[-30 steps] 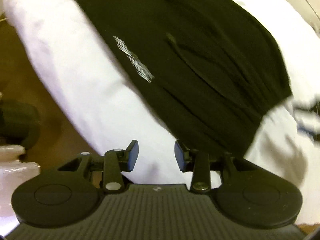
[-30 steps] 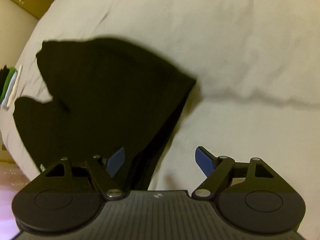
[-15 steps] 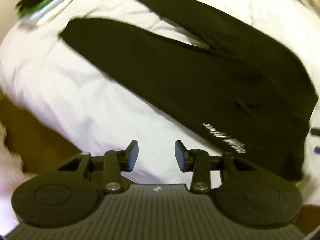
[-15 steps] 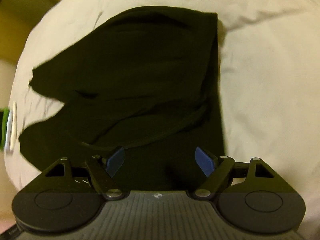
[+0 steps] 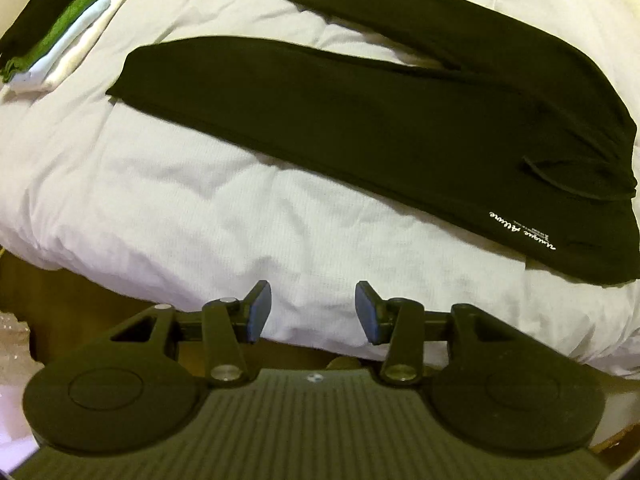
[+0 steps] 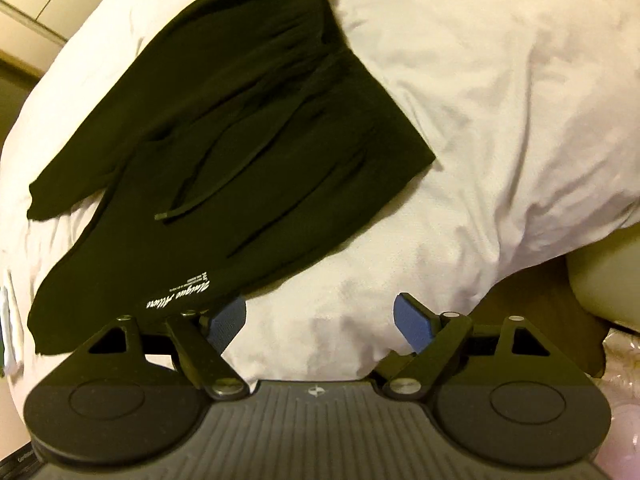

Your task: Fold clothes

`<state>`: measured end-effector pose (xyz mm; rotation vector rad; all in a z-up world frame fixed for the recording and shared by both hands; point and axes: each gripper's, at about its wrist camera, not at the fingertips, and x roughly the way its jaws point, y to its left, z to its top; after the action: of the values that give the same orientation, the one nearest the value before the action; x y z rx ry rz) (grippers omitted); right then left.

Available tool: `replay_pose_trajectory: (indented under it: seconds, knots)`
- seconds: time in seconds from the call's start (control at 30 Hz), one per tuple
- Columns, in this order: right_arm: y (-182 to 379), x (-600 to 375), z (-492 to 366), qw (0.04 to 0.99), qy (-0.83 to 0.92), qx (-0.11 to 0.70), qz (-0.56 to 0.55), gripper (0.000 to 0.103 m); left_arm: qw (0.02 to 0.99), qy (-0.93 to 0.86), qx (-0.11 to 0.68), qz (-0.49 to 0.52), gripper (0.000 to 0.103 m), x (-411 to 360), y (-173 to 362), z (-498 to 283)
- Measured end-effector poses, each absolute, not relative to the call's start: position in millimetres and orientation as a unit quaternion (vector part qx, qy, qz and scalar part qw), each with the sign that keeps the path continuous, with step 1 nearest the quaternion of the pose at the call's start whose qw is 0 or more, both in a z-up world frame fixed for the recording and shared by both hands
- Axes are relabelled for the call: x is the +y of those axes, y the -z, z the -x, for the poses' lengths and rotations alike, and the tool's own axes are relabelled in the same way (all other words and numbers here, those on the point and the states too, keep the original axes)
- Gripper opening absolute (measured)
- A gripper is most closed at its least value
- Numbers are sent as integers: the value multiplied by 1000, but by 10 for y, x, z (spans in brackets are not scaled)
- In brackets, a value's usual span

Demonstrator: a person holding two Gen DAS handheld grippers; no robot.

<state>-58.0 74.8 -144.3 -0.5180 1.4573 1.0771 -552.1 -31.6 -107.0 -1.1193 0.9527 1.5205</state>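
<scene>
Both grippers (image 5: 308, 308) (image 6: 320, 320) spread, holding nothing; pants (image 5: 360, 120) splayed on bed (image 5: 160, 208). Risk: single-layer grab, crooked fold, fabric dragging.

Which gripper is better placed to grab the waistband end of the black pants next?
Probably the right gripper. It is open, and the waistband end of the black pants with its white lettering lies just ahead of its left finger. The left gripper, also open, faces bare white duvet.
</scene>
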Motion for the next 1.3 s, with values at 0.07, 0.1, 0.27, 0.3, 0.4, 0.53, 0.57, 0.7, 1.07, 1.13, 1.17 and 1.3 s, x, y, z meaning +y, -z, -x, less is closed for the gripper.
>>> replay_pose_trajectory:
  seconds: [0.07,0.1,0.27,0.3,0.4,0.53,0.57,0.7,1.07,1.13,1.17,1.3]
  knots:
    - [1526,765,611,585,-459,632,219,84,487,-632,384,464,41,-312,1071,5584]
    - [1571,774,637,583,-457,635,218,84,485,-635,380,466,43,-309,1071,5616]
    - [1684,853,597,572,-463,641,218,84,471,-651,347,484,44,-279,1057,5889]
    - [1679,868,604,573,-462,642,214,84,466,-654,343,487,44,-246,1054,5988]
    - [1678,921,684,579,-453,646,204,84,456,-661,344,487,45,-84,1081,6309]
    - [1768,976,956,590,-429,657,192,85,455,-656,357,485,46,230,1182,6765]
    - [1794,972,1048,593,-421,660,186,85,462,-648,364,483,46,330,1226,6881]
    - [1866,909,1513,623,-376,670,148,85,493,-617,394,470,49,724,1386,7356]
    - [1942,448,2383,669,-275,687,61,85,446,-624,356,534,61,1293,1894,8754]
    - [1955,357,2511,676,-259,688,51,85,431,-629,342,549,61,1291,1963,8847]
    - [1975,340,2508,677,-257,688,50,85,426,-631,336,554,61,1294,1992,8885]
    - [2033,396,2551,682,-264,681,39,84,426,-643,324,549,61,1325,2058,8907]
